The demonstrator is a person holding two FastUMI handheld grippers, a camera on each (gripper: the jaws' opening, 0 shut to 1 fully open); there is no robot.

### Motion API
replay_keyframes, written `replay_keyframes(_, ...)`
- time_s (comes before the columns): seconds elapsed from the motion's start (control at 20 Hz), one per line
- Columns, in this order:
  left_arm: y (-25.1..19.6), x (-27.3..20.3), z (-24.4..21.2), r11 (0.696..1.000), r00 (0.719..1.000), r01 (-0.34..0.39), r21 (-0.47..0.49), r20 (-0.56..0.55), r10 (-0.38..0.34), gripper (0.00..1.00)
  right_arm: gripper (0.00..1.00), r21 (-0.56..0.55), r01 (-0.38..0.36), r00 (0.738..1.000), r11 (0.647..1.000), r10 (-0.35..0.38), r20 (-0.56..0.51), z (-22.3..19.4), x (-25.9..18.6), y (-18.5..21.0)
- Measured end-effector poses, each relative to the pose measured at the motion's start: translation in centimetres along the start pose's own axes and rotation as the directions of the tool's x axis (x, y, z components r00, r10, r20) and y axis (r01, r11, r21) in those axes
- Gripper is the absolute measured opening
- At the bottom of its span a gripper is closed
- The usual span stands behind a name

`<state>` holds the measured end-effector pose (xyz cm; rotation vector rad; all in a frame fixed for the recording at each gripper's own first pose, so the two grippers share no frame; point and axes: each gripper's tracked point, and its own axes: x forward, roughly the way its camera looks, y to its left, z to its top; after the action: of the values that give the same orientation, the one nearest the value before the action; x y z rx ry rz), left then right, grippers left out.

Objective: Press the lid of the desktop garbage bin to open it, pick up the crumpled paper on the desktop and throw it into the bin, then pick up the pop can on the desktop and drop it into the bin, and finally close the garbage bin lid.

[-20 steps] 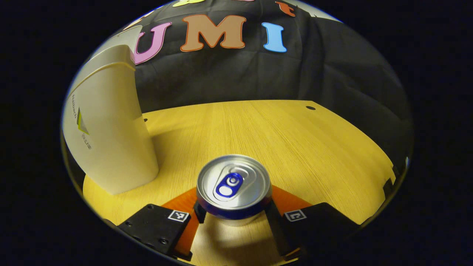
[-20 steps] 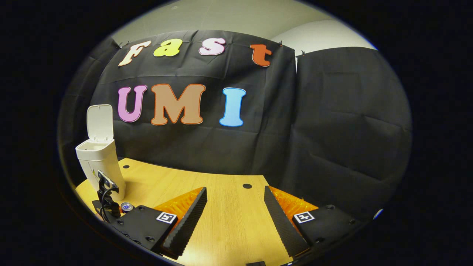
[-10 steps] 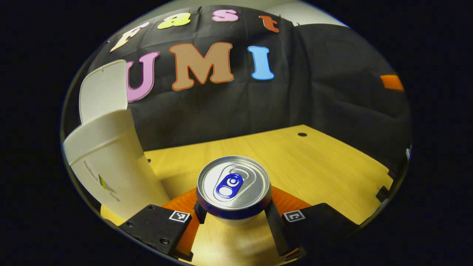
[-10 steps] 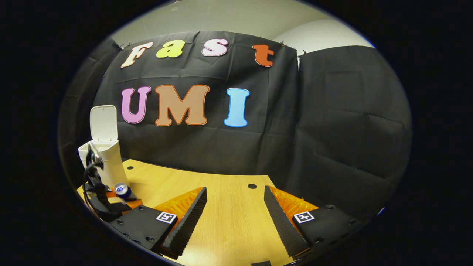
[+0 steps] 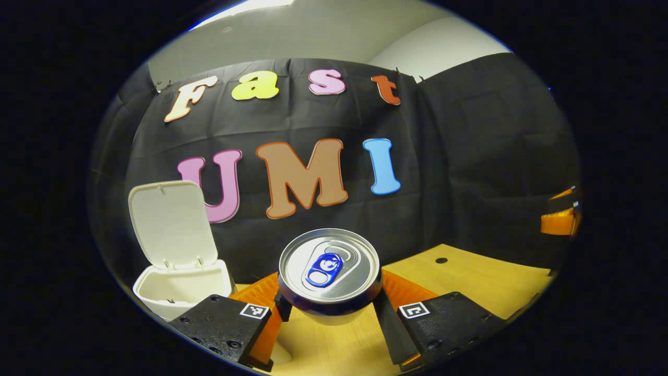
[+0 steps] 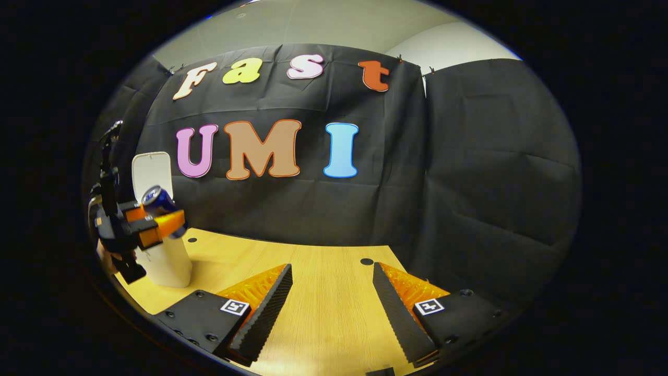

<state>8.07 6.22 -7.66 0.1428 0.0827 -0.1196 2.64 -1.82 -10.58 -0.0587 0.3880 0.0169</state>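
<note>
Lifted off the desktop [image 5: 469, 277], the pop can [image 5: 329, 274] sits clamped in the left gripper [image 5: 330, 308] (bin [image 5: 182, 284] at eight o'clock, lid [image 5: 172, 224] up); right gripper [image 6: 331, 297] gapes, holding nothing.

Left claw [image 6: 156, 222] hides the bin's [image 6: 167, 263] opening.

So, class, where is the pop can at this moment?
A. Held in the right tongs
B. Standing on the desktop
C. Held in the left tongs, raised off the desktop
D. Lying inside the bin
C: the left tongs are shut on the pop can, raised near the open bin.
</note>
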Motion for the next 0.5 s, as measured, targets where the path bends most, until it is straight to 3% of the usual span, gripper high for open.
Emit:
replay_keyframes(0.25, 6.6, 0.3, 2.4, 0.988, 0.988, -0.148, 0.042, 0.044, 0.146, 0.75, 0.99, -0.009, -0.023, 1.000, 1.000, 0.023, 0.005, 0.2, 0.3, 0.8)
replay_keyframes(0.5, 14.8, -0.1, 1.0, 0.945, 0.946, -0.325, 0.046, 0.000, 0.325, 0.75, 0.99, -0.006, -0.029, 1.000, 1.000, 0.029, -0.008, -0.5, 0.5, 1.0)
